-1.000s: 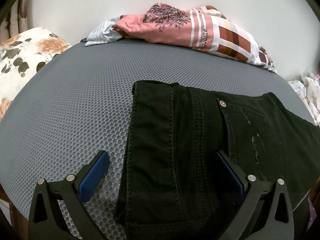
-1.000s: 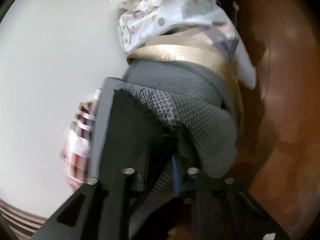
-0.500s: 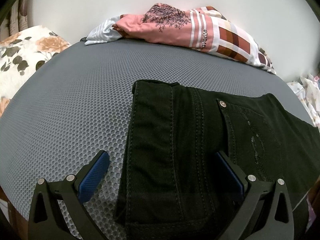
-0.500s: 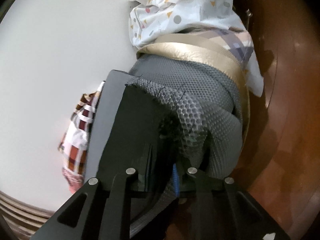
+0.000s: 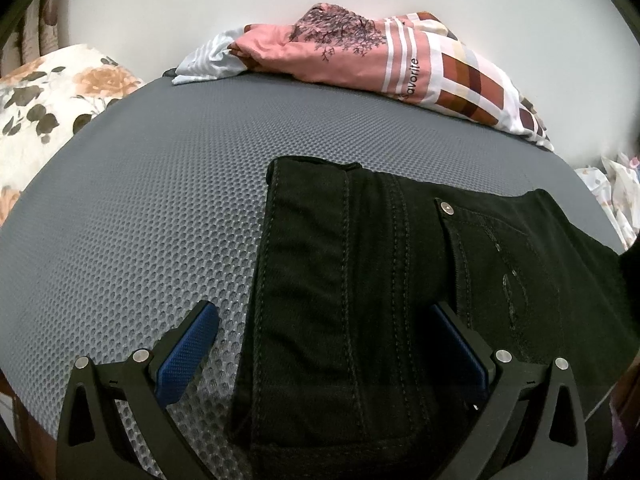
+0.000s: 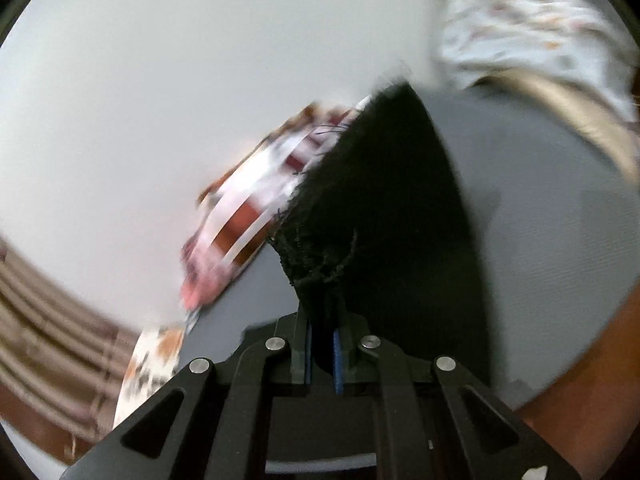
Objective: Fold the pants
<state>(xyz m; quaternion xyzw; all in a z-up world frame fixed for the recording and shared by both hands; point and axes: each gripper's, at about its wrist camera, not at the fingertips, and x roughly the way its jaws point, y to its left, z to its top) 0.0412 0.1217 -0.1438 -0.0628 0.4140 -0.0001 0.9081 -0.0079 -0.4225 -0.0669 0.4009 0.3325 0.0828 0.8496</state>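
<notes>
I've got a grey honeycomb-mesh mattress (image 5: 140, 208) filling most of the left wrist view, plain white wall (image 5: 200, 8) behind it. Pink patterned bedding (image 5: 360, 56) bunched along the far edge at the wall, floral pillow (image 5: 44, 108) far left. Right wrist view is motion-blurred: same white wall, brown striped curtain (image 6: 44, 344) lower left, brown wooden surface (image 6: 592, 380) lower right.
</notes>
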